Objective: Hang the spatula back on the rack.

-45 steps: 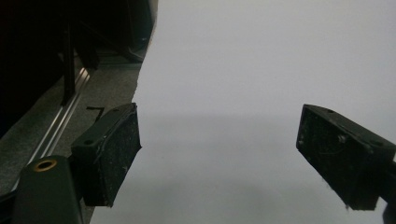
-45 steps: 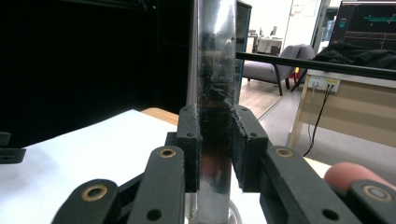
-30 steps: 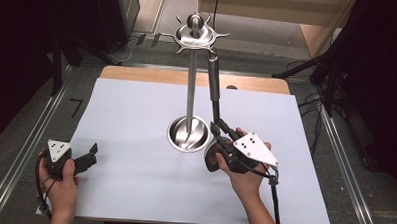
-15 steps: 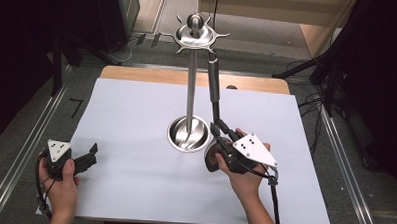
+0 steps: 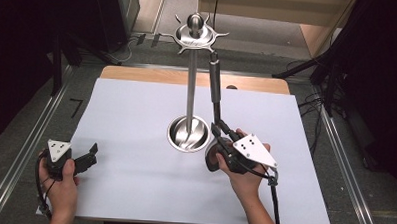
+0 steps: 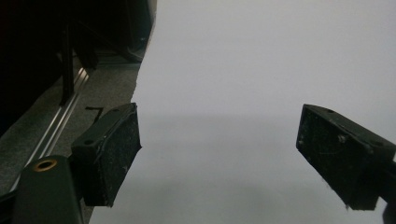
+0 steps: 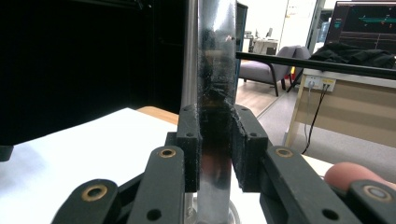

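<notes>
The right gripper (image 5: 217,128) is clamped on a long kitchen utensil with a slim dark shaft and a cylindrical steel handle (image 5: 215,82). In the right gripper view, both black pads (image 7: 190,140) press flat against the utensil's shiny shaft (image 7: 215,154), with no gap on either side. The utensil rises steeply up and away from this gripper, and its top end sits at one of the curved hooks of the polished steel utensil stand (image 5: 191,77), just under the stand's star-shaped crown (image 5: 195,34). Whether the end is already seated on the hook or merely close to it cannot be told.

The stand's vertical pole and round dished base (image 5: 188,134) lie just to the left of the right gripper and slightly ahead of it; the base rests on the white table sheet (image 5: 134,185).

The left gripper (image 5: 87,155) is parked well apart from the stand, near the left edge of the sheet. Its jaws stand wide with nothing between them; the left gripper view shows bare white sheet ahead of its pads (image 6: 114,154).

Judged status: the utensil is gripped, raised and brought to hook height. Remaining steps are likely to confirm seating on the hook, release the clamp and withdraw the right gripper clear of the stand. No other utensil hangs on the stand.
</notes>
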